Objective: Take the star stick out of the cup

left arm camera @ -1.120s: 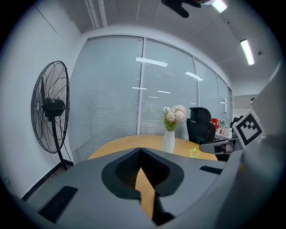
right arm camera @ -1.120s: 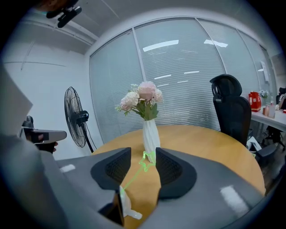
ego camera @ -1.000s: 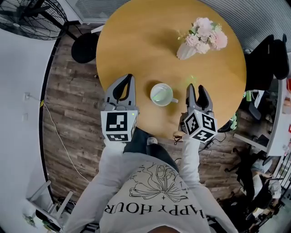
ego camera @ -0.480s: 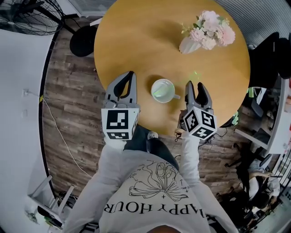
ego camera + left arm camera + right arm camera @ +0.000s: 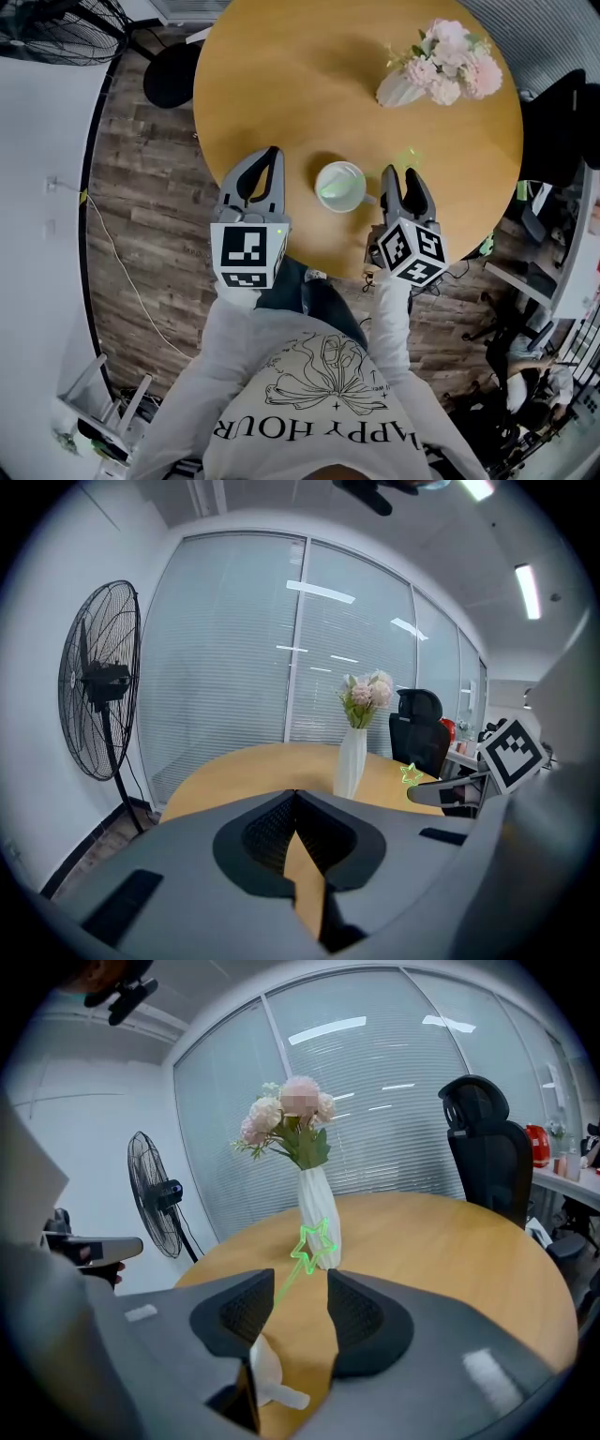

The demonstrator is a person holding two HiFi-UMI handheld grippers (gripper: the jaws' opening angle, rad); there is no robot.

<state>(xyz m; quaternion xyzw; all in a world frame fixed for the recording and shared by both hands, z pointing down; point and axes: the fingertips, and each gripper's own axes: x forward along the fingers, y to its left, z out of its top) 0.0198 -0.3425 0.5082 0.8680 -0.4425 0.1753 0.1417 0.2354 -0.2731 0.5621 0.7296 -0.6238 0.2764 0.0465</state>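
A white cup (image 5: 339, 186) stands on the round wooden table (image 5: 309, 75), near its front edge. A thin green star stick (image 5: 302, 1255) leans out of it to the right, its star (image 5: 410, 154) hanging over the table. My right gripper (image 5: 401, 172) is just right of the cup and open. In the right gripper view the stick rises between the jaws of that gripper (image 5: 298, 1284) without touching them, and part of the cup (image 5: 267, 1377) shows low behind the left jaw. My left gripper (image 5: 273, 152) rests left of the cup, shut and empty (image 5: 295, 795).
A white vase of pink flowers (image 5: 436, 70) stands at the table's far right, directly beyond the star (image 5: 317, 1213). A standing fan (image 5: 56, 28) is off the table to the left, a black office chair (image 5: 562, 112) to the right. The table edge runs right under both grippers.
My right gripper has edged left toward the cup and the stick. The left gripper has held its place, and the head view has drifted a little.
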